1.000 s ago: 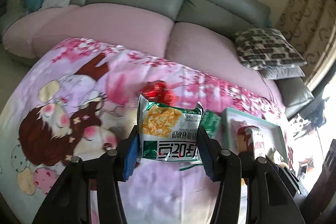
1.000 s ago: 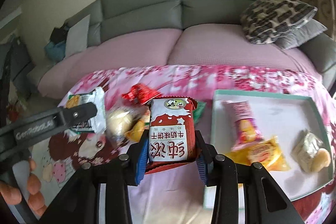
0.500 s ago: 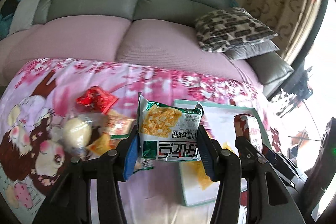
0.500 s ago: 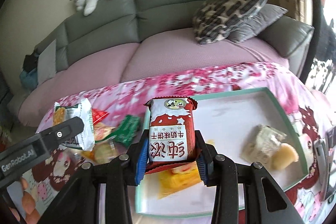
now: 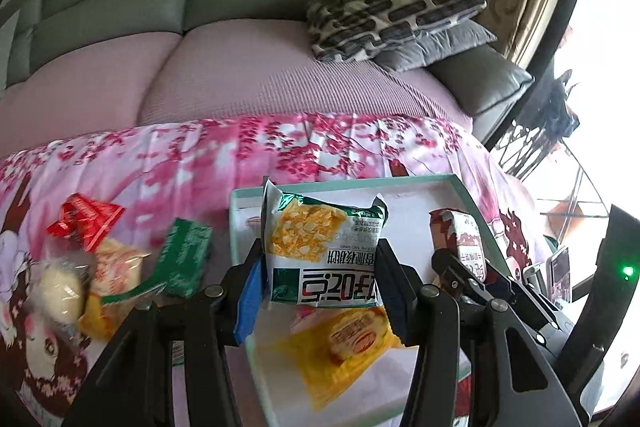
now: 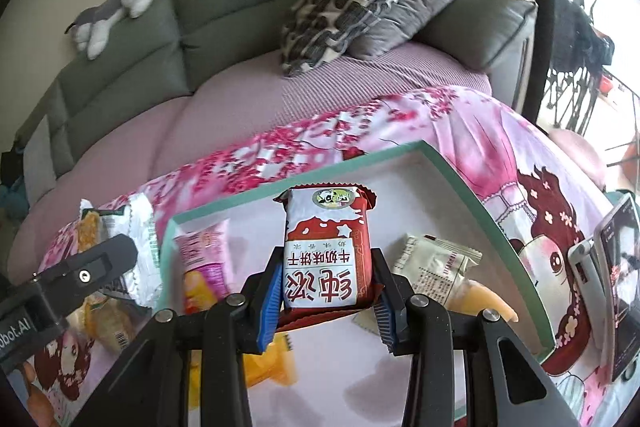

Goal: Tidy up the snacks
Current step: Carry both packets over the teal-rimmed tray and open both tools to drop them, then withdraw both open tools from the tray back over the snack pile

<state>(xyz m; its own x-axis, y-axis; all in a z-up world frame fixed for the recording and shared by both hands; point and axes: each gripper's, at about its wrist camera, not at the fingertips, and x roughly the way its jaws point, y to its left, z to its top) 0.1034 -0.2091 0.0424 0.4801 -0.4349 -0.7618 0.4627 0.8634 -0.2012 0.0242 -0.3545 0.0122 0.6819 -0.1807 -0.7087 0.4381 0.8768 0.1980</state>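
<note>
Plainly, both claws hold packets over the tray [image 6: 472, 195]: the left claw [image 5: 318, 281] grips a green-white cracker packet [image 5: 322, 251], the right claw [image 6: 326, 293] a red milk biscuit packet [image 6: 324, 251]. Released together, they might collide or land on snacks already inside; bare tray floor lies toward the far corner.

Pink blossom-print cloth [image 5: 328, 147] under a green-rimmed tray [image 5: 460, 183] and loose snack packets [image 5: 120, 263].

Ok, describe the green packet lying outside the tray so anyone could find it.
Start at the pink flowered cloth before the sofa, then the tray. Just beyond the tray's left rim, in the loose snack pile, lies the green packet: the only dark green one, beside a red wrapper.
</note>
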